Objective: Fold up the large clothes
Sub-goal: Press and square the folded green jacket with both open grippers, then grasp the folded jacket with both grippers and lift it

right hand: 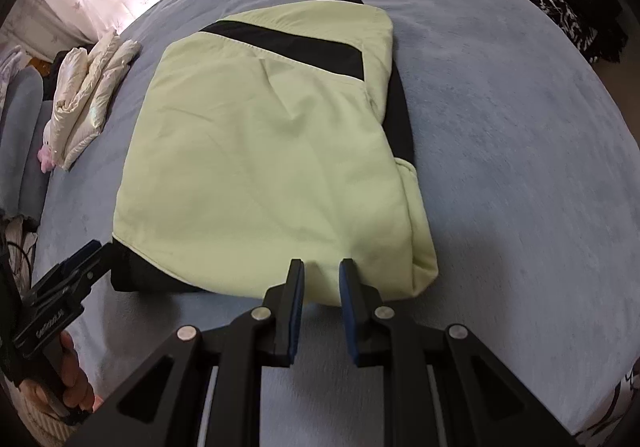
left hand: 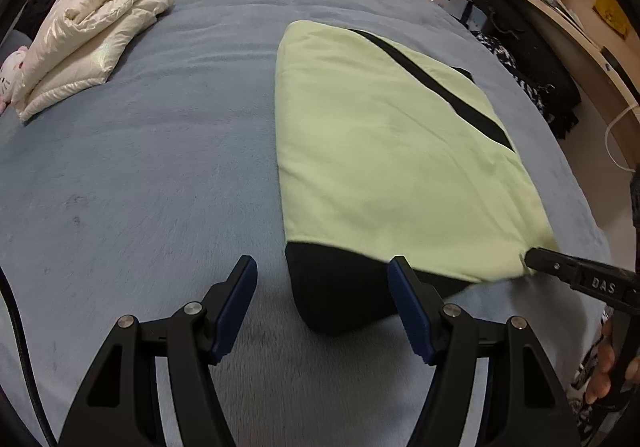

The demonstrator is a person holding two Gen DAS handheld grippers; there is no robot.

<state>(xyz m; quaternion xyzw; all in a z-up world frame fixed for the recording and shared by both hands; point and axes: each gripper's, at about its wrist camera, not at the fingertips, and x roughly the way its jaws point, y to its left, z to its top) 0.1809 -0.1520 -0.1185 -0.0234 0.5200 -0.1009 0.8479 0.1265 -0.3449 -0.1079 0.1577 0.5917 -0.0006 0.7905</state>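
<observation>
- Jacket (right hand: 264, 151), pale green with black trim, lies folded on the bed (left hand: 140, 167).
- Left gripper (left hand: 322, 283) gapes wide, empty, at the jacket's 7 o'clock corner.
- Right gripper (right hand: 322, 275) is narrowed at its 5 o'clock hem; whether it pinches cloth, I cannot tell.

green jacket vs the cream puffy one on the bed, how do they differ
The green jacket is pale green with black bands and smooth; the cream jacket is one glossy cream colour and quilted. The green jacket lies as a broad flat fold close to the right gripper; the cream jacket sits as a smaller, thicker bundle near the far edge, by a soft toy. Both are folded and rest on the grey bed cover.
</observation>
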